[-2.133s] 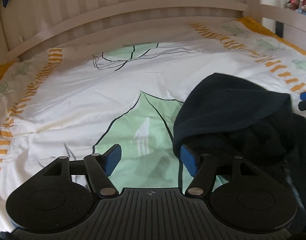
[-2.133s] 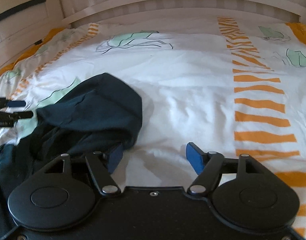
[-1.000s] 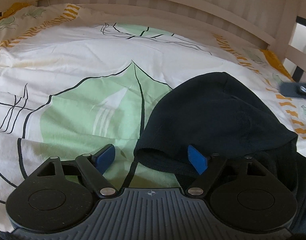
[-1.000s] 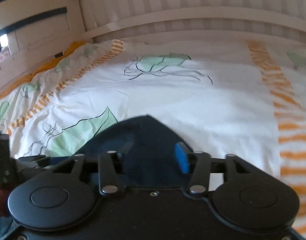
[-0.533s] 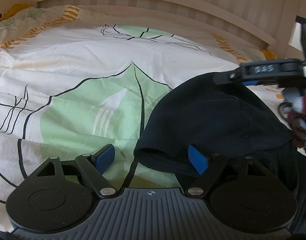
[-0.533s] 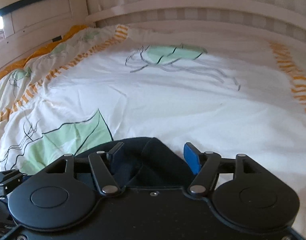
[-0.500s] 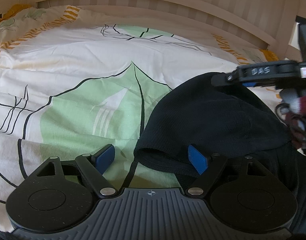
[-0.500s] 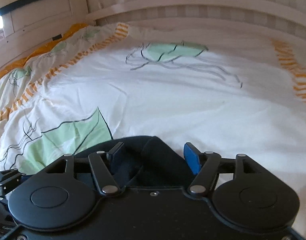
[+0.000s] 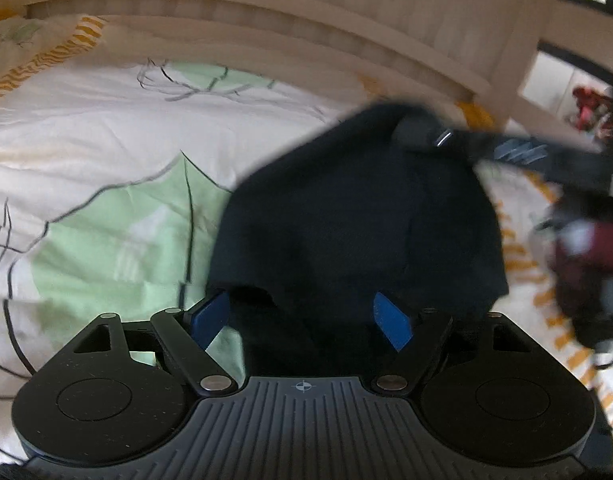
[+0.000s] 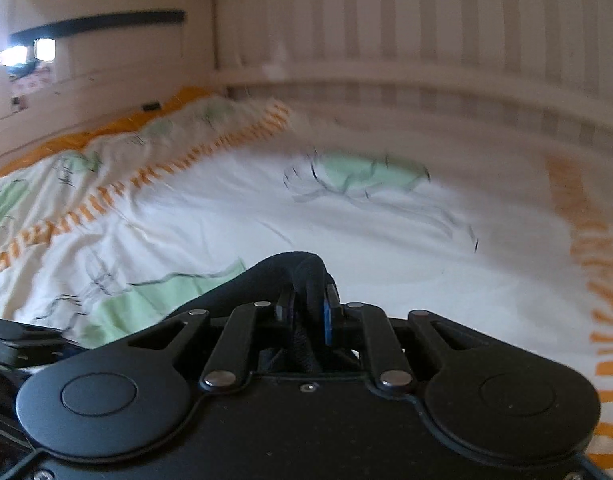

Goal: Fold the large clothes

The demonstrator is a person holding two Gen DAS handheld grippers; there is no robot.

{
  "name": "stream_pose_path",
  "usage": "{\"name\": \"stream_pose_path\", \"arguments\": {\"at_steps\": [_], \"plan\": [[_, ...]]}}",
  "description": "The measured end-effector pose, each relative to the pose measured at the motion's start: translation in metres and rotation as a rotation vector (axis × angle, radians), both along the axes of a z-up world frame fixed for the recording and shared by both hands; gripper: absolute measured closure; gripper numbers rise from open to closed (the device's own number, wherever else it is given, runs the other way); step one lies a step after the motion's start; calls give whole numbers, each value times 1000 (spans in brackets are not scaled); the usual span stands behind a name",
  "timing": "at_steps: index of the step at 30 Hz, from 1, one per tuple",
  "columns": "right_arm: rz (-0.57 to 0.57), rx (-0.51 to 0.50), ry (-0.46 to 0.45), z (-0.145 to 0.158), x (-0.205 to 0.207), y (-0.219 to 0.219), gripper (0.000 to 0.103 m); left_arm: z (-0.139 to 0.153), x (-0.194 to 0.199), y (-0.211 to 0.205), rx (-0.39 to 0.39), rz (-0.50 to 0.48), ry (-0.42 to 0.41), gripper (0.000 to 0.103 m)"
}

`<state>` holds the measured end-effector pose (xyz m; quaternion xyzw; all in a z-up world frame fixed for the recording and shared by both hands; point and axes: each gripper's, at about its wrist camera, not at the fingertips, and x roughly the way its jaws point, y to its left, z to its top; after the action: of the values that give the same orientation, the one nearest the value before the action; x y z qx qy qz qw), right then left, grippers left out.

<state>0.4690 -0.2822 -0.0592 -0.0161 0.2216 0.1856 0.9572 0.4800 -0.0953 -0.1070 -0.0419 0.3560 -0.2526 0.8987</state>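
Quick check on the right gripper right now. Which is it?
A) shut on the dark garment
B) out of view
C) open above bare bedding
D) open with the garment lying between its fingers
A: in the right wrist view the right gripper has its fingers drawn together with a fold of the dark garment pinched between them; the left gripper is open.

Your garment (image 9: 358, 220) is plain dark navy. Your bedspread (image 10: 234, 216) is white with pale green shapes, thin black lines, and orange-striped borders. Your finger pads (image 9: 392, 322) are blue.
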Motion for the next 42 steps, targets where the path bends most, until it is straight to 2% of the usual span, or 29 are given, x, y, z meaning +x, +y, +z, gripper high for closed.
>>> {"name": "stream_pose_path", "arguments": {"at_steps": [7, 9, 12, 17, 21, 25, 27, 29, 31, 33, 38, 42], "plan": [[105, -76, -177, 31, -116, 14, 83, -15, -22, 5, -13, 80, 72, 25], [135, -84, -195, 29, -151, 19, 83, -12, -36, 15, -16, 98, 71, 26], [181, -157, -219, 17, -205, 33, 83, -5, -64, 31, -15, 96, 52, 26], [264, -209, -153, -8, -269, 55, 83, 0, -115, 54, 36, 45, 33, 25], [323, -222, -46, -25, -298, 70, 80, -4, -143, 71, 115, 21, 60, 25], [356, -165, 82, -28, -308, 60, 63, 5, -156, 92, 122, 33, 93, 25], [324, -128, 100, -22, -308, 53, 48, 14, -160, 103, 105, 48, 101, 25], [240, -32, 122, -12, -301, 37, 44, 22, -162, 108, 64, 68, 108, 24], [121, 94, 150, -8, -294, 15, 41, 27, -161, 114, -11, 94, 133, 24], [-4, 191, 185, -7, -281, 0, 29, 23, -159, 110, -76, 110, 174, 24], [-186, 282, 274, -18, -242, -11, 29, 4, -144, 90, -137, 110, 252, 24], [-255, 362, 341, -37, -227, -14, 29, -3, -136, 77, -177, 108, 244, 25]]}}
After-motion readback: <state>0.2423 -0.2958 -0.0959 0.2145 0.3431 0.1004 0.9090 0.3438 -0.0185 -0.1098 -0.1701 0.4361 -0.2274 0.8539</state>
